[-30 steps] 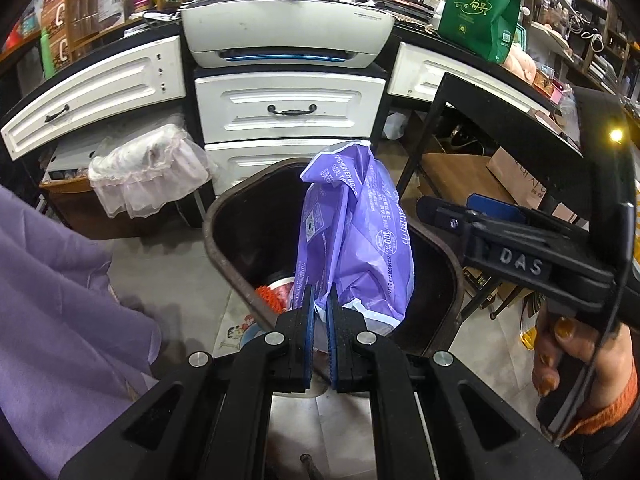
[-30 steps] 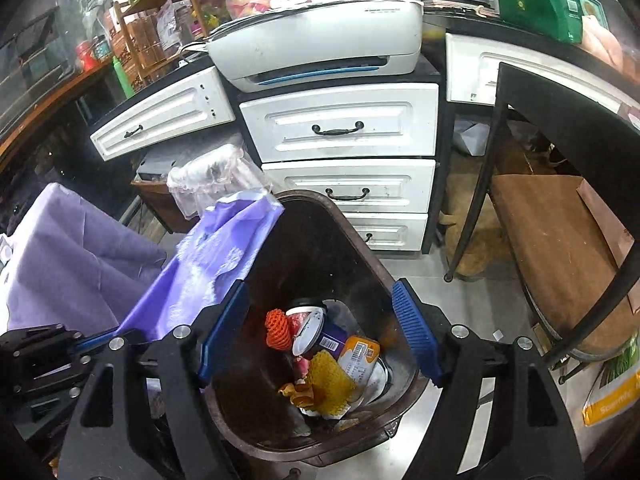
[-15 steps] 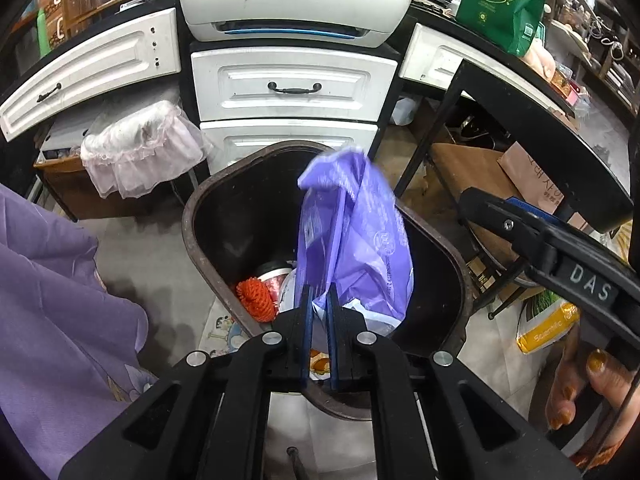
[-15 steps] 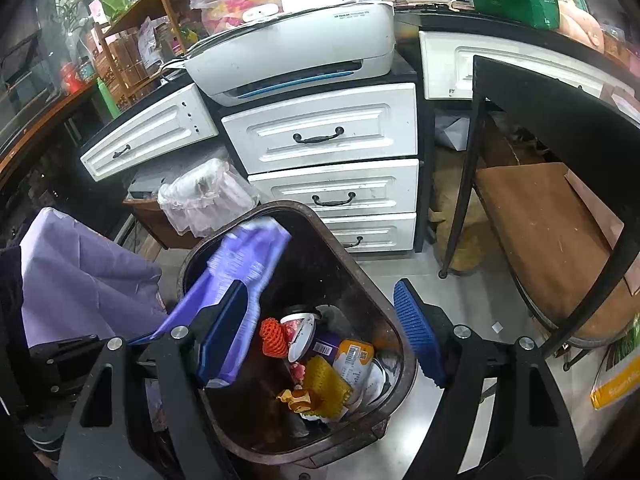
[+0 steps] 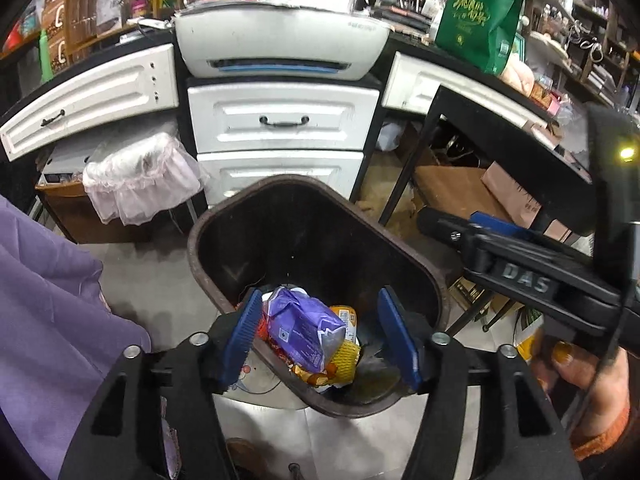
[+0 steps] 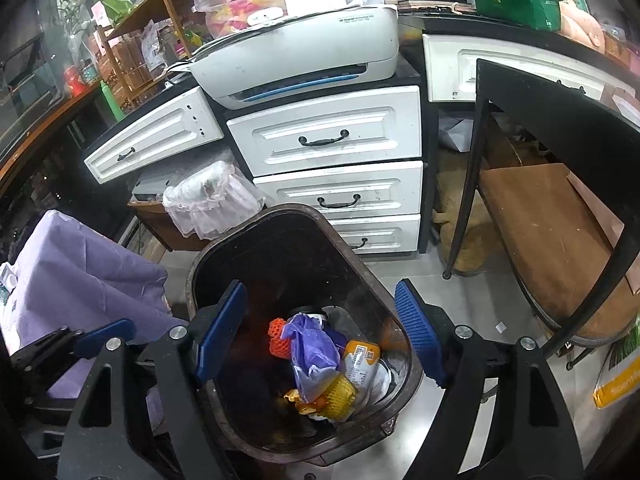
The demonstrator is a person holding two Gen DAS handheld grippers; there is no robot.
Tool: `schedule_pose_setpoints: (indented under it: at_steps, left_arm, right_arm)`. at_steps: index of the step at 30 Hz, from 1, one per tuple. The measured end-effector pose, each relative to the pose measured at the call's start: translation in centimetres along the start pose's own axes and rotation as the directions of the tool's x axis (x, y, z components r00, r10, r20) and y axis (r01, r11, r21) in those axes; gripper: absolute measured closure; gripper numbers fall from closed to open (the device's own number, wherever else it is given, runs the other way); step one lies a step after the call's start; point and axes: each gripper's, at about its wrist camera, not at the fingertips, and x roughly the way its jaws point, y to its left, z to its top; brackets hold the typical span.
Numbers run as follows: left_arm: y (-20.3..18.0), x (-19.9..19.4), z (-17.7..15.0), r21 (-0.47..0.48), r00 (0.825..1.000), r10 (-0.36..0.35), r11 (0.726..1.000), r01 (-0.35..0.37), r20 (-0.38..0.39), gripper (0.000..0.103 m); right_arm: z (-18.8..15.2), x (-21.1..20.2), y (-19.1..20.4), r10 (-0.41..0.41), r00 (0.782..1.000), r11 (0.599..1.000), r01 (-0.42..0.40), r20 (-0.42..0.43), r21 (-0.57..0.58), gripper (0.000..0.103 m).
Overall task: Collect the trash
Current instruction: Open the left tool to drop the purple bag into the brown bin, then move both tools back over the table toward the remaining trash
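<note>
At the bottom of the frame, the left gripper [image 5: 320,336] is tilted downward over the dark trash bin [image 5: 436,280]; its jaws have just been opening and nothing is pinched between them. The right gripper [image 6: 320,340] is angled down likewise, jaws spread wide and empty. Farther in, the purple bag [image 5: 300,328] is seen lying inside the bin, on the other trash [image 6: 340,392].

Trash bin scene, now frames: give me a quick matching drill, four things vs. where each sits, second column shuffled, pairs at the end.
Things:
1. purple bag
2. printer
3. green gift bag
4. left gripper

Places or states:
A. on the white drawer unit
B. open above the trash bin, its jaws having just opened, nothing between its pads
C. lying in the bin on the other trash
D. on the black counter, right of the printer

Pairs: 1-C, 2-A, 3-D, 4-B
</note>
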Motion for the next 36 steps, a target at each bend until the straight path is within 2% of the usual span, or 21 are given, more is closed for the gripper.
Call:
schedule_pose_setpoints:
  at_steps: [4,11,15,20,24,28,30,34,36]
  left_arm:
    - [0.7,-2.5,-0.6,-0.011,0.999,0.001,1.000,0.000,0.046,0.028]
    - [2.5,-8.3,-1.6,-0.024,0.992,0.003,1.000,0.000,0.130,0.019]
    - [3.6,-11.4,-2.1,-0.010,0.984,0.034,0.999,-0.033,0.175,0.016]
    - [6.1,-15.1,-3.0,-0.047,0.971,0.085,0.996,-0.076,0.223,0.012]
    - [8.4,-17.6,-4.0,-0.068,0.952,0.160,0.987,-0.148,0.260,0.006]
    - [11.1,-19.5,-4.9,-0.110,0.934,0.249,0.968,-0.227,0.258,0.006]
    - [13.2,-20.4,-5.3,-0.144,0.920,0.307,0.949,-0.279,0.242,0.006]
    - [17.5,-22.7,-6.2,-0.225,0.890,0.397,0.910,-0.349,0.223,0.006]
    - [20.2,-24.2,-7.0,-0.272,0.859,0.468,0.871,-0.409,0.207,0.006]
  right_arm:
    - [0.1,-0.3,0.6,0.012,1.000,1.000,-0.012,0.007,-0.007,0.024]
    - [0.0,-1.1,3.3,0.067,0.998,0.996,-0.067,0.007,-0.065,0.023]
    - [0.0,-2.1,5.7,0.132,0.991,0.985,-0.130,0.009,-0.114,0.021]
    - [0.0,-3.5,9.3,0.217,0.976,0.959,-0.213,0.002,-0.187,0.021]
    - [-0.1,-4.8,12.4,0.286,0.958,0.927,-0.279,-0.007,-0.250,0.017]
    - [-0.3,-5.6,16.0,0.356,0.933,0.882,-0.350,-0.041,-0.316,0.014]
    - [-0.5,-5.7,17.7,0.387,0.920,0.857,-0.384,-0.061,-0.344,0.014]
    - [-0.8,-5.4,21.5,0.464,0.876,0.801,-0.478,-0.130,-0.361,0.014]
    - [-1.0,-5.2,23.2,0.488,0.859,0.781,-0.510,-0.157,-0.361,0.014]
